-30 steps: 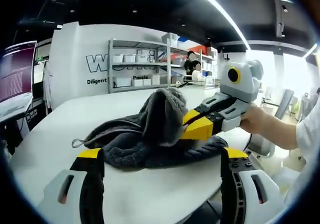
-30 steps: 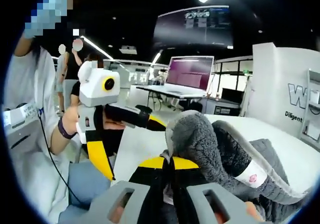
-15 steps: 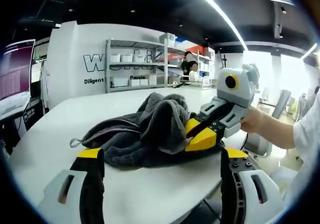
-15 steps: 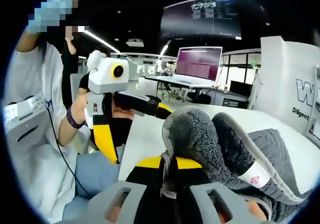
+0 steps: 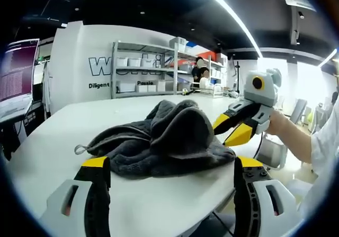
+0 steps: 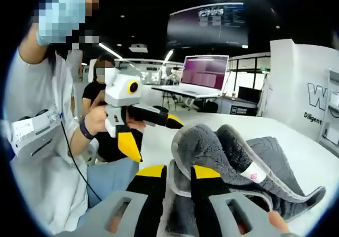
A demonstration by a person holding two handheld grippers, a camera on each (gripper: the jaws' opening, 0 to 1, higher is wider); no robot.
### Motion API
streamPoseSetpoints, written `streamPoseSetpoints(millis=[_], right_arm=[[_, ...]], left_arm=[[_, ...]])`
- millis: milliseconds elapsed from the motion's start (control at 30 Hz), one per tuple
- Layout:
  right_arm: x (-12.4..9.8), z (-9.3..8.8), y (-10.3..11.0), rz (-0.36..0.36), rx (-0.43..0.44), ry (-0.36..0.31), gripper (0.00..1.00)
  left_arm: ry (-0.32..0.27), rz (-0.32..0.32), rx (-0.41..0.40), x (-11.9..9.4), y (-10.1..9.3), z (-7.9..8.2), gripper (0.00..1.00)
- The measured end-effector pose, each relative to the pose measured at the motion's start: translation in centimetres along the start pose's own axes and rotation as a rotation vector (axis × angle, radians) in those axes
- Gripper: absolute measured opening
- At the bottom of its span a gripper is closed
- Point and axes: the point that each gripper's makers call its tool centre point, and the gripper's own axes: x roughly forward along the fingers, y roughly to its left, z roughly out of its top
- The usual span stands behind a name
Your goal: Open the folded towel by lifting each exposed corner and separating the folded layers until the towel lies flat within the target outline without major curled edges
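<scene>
A dark grey fluffy towel (image 5: 159,141) lies bunched in a mound on the white round table (image 5: 63,125), with a hanging loop (image 5: 80,150) at its left end. My left gripper (image 5: 172,163) stands open just in front of it, jaws wide apart and touching nothing. To the right of the mound my right gripper (image 5: 229,128) is open and clear of the cloth. In the right gripper view the right gripper (image 6: 178,172) has its jaws slightly apart at the folded edge of the towel (image 6: 233,157), which bears a white label (image 6: 253,172). The left gripper (image 6: 151,136) hangs open beyond.
A person (image 6: 37,141) stands at the table's edge holding both tools. Shelves (image 5: 145,70) with boxes line the far wall. A laptop (image 6: 204,75) sits on a desk behind. Bare tabletop (image 6: 312,163) stretches past the towel.
My right gripper has let go of the raised towel fold and drawn back from it. The fold has dropped onto the mound. The left gripper has stayed open in place.
</scene>
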Motion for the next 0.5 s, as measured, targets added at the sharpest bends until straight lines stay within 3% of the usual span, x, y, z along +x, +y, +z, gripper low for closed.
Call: streamPoseSetpoints(millis=[200, 300, 500], right_arm=[[-4.3, 1.0, -2.1, -0.159, 0.038, -0.061, 0.26], [-6.3, 1.0, -3.5, -0.241, 0.031, -0.062, 0.31], [-9.0, 0.6, -5.4, -0.34, 0.053, -0.062, 0.4]], left_arm=[[0.002, 0.006, 0.001, -0.1, 0.1, -0.1, 0.96], [0.001, 0.005, 0.002, -0.1, 0.1, -0.1, 0.96], [0.0, 0.002, 0.001, -0.1, 0.0, -0.1, 0.96]])
